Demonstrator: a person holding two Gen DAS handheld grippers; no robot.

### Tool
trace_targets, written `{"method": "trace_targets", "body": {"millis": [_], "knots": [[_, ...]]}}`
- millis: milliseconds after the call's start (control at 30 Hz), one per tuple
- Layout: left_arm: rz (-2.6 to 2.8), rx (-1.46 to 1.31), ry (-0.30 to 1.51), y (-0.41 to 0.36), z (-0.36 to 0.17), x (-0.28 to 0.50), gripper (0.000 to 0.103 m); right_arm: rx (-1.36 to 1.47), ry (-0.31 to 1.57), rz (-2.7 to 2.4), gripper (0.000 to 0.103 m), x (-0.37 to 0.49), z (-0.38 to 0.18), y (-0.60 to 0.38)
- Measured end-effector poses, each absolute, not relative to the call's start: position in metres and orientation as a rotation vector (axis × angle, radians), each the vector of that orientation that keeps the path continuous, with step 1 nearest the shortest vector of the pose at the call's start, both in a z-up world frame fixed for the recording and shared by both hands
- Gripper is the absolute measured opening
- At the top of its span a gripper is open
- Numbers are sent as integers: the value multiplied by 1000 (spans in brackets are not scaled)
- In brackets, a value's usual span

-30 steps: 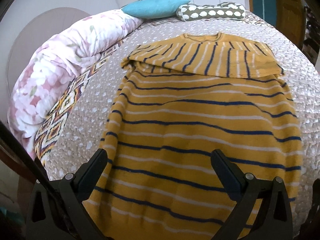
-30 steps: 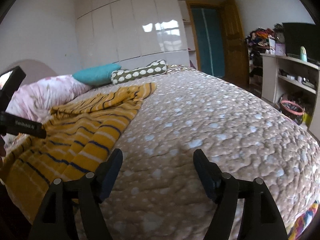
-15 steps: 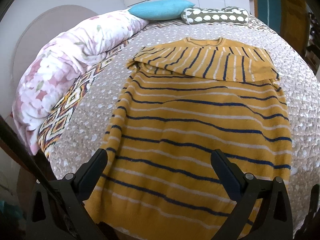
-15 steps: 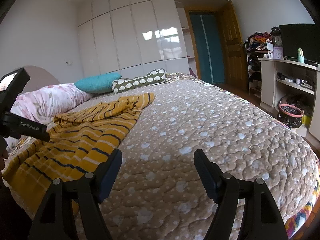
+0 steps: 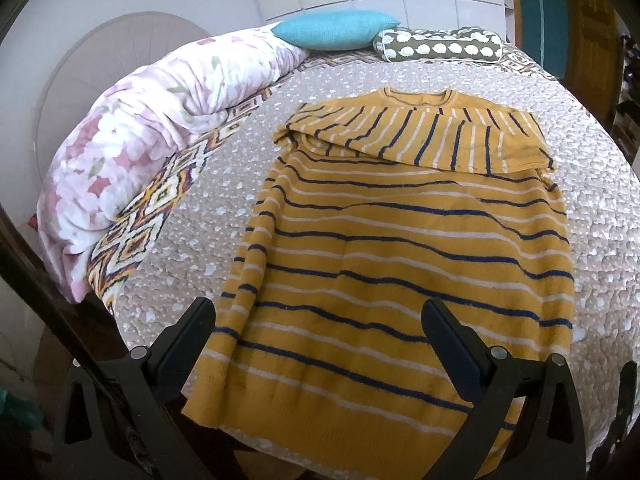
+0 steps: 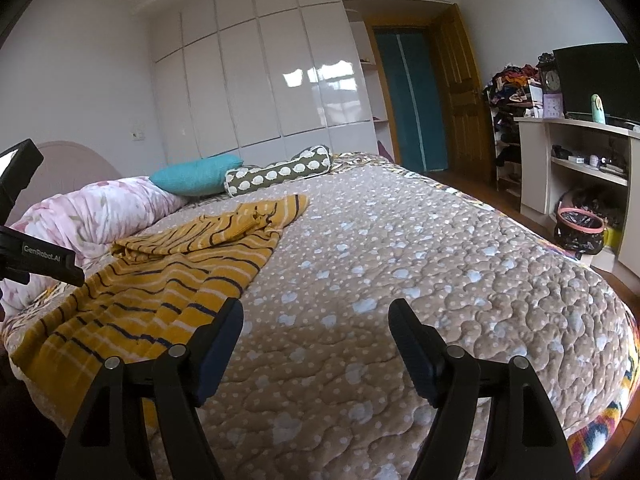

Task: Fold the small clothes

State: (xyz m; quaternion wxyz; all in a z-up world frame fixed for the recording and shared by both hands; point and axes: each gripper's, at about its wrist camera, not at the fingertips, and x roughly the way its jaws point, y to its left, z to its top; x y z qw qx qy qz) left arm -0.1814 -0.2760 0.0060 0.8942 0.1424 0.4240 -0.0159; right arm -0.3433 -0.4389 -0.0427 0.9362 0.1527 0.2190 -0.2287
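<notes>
The yellow striped sweater (image 5: 404, 248) lies flat on the bed (image 6: 400, 264), its sleeves folded across the chest near the collar, its hem draped over the near edge. The left gripper (image 5: 318, 344) hovers above the hem with its jaws spread wide and holding nothing; the sweater fills the view from 12 o'clock down between its fingers. The right gripper (image 6: 316, 344), likewise spread and empty, hangs over bare quilt, with the sweater at its 10 o'clock.

Black plastic left gripper (image 5: 318, 334), tapered fingers (image 5: 188, 340), silver screws, right gripper (image 6: 316, 336) alike, white "GenRobot.AI" lettering
</notes>
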Motion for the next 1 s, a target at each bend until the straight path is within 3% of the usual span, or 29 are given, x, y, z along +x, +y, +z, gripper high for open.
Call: {"method": "trace_targets", "body": {"millis": [733, 1000], "knots": [[-68, 175, 946, -249, -9, -158, 103, 294, 395, -499, 81, -342, -42, -434], [-109, 153, 983, -242, -31, -127, 103, 276, 457, -560, 81, -328, -54, -437]]}}
